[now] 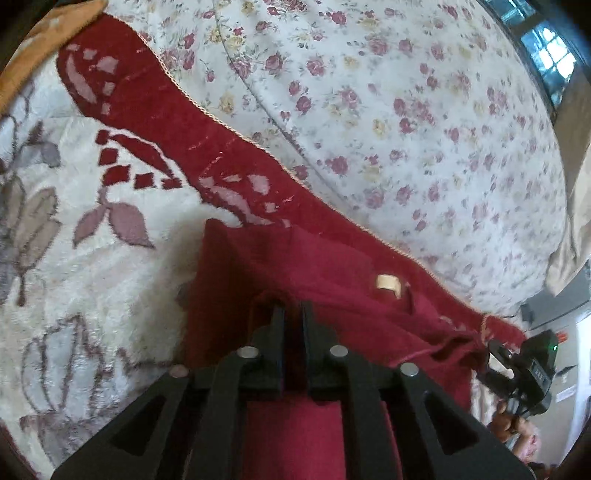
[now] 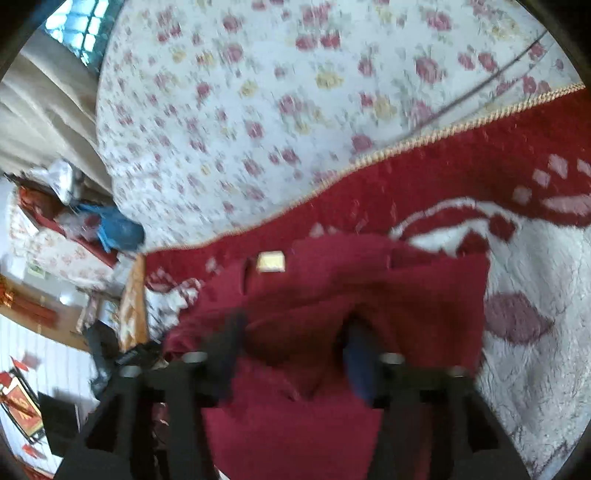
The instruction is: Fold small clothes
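Observation:
A small dark red garment [image 1: 295,273] with a tan label [image 1: 388,283] lies on a red and white plush blanket [image 1: 92,258]. My left gripper [image 1: 293,314] is shut on the garment's near edge, with red cloth pinched between the jaws. In the right wrist view the same garment [image 2: 351,288] and its label [image 2: 271,261] lie bunched ahead. My right gripper [image 2: 295,332] has its fingers wide apart with the cloth lying between and over them; the view is blurred. The right gripper also shows in the left wrist view [image 1: 517,365], at the garment's far right corner.
A white quilt with pink flowers [image 1: 388,110] covers the bed beyond the blanket's braided edge [image 2: 443,133]. An orange cloth [image 1: 48,33] is at the top left. A window [image 2: 77,26], curtain and cluttered room floor [image 2: 74,258] lie to the left of the bed.

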Demonstrator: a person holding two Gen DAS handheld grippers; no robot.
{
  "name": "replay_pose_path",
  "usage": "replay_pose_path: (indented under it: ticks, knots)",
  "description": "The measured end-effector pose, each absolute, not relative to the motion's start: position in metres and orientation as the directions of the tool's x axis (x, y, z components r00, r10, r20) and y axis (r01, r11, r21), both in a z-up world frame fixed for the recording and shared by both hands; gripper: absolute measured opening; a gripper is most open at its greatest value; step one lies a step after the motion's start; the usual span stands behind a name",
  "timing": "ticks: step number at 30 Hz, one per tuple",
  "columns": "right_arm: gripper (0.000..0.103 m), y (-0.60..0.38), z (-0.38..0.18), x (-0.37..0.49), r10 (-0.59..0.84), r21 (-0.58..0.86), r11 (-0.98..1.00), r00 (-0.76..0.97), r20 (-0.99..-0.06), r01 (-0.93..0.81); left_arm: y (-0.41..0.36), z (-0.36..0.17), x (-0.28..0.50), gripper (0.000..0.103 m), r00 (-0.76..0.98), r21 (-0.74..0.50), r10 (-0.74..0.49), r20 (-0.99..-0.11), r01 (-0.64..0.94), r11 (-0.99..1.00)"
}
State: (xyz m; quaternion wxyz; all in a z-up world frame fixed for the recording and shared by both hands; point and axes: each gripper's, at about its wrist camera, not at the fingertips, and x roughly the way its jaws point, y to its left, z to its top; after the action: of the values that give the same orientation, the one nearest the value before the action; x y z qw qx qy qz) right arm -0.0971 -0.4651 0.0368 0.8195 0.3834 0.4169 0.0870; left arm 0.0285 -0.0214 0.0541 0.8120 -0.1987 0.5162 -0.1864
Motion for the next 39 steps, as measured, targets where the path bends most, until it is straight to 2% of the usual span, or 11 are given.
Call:
replay_pose_path:
  ticks: [1,2,4,6,10,15,20,23,29,35,39]
  knots:
    - [0.071,-0.468,0.042,-0.103,0.452,0.699,0.693,0.650,-0.611,0.175,-0.021,0.058,0.028,0.031,0.404,-0.526,-0.520,-0.753,0.107,0.844]
    - [0.071,-0.470,0.048,-0.109,0.445,0.697,0.696,0.658,-0.607,0.173,-0.019,0.063,0.026,0.061,0.425,-0.528,-0.522,-0.739,0.114,0.841]
    - [0.071,-0.468,0.059,-0.121,0.427,0.674,0.721,0.663,-0.615,0.160,-0.012,0.074,0.019,0.080,0.498,-0.518,-0.489,-0.716,0.089,0.851]
    - [0.072,-0.455,0.067,-0.129,0.426,0.641,0.759,0.654,-0.626,0.119,-0.004,0.080,0.012,0.081,0.540,-0.534,-0.487,-0.687,0.081,0.842]
    - [0.072,-0.421,0.057,-0.107,0.430,0.566,0.822,0.584,-0.689,0.063,-0.008,0.071,0.013,0.081,0.500,-0.515,-0.480,-0.721,0.076,0.854]
    - [0.068,-0.430,0.022,-0.056,0.144,0.342,0.905,0.571,-0.808,0.255,-0.032,0.040,0.020,0.081,0.417,-0.279,-0.293,-0.860,0.098,0.955]
    - [0.068,-0.457,-0.001,-0.047,0.106,0.370,0.849,0.565,-0.818,0.377,-0.031,0.033,0.018,0.081,0.429,-0.227,-0.259,-0.866,0.125,0.966]
    - [0.069,-0.453,0.026,-0.072,0.144,0.405,0.858,0.609,-0.780,0.316,-0.021,0.043,0.006,0.081,0.439,-0.232,-0.273,-0.856,0.144,0.962]
    - [0.081,-0.428,0.071,-0.151,0.212,0.394,0.905,0.632,-0.746,0.162,0.004,0.066,-0.035,0.081,0.423,-0.347,-0.428,-0.798,0.257,0.902]
    - [0.081,-0.402,0.069,-0.208,0.211,0.335,0.937,0.600,-0.772,0.102,0.020,0.061,-0.071,0.081,0.341,-0.418,-0.519,-0.783,0.330,0.847]
    - [0.081,-0.401,0.051,-0.224,0.223,0.359,0.924,0.576,-0.787,0.133,0.024,0.059,-0.088,0.081,0.321,-0.389,-0.521,-0.791,0.394,0.833]
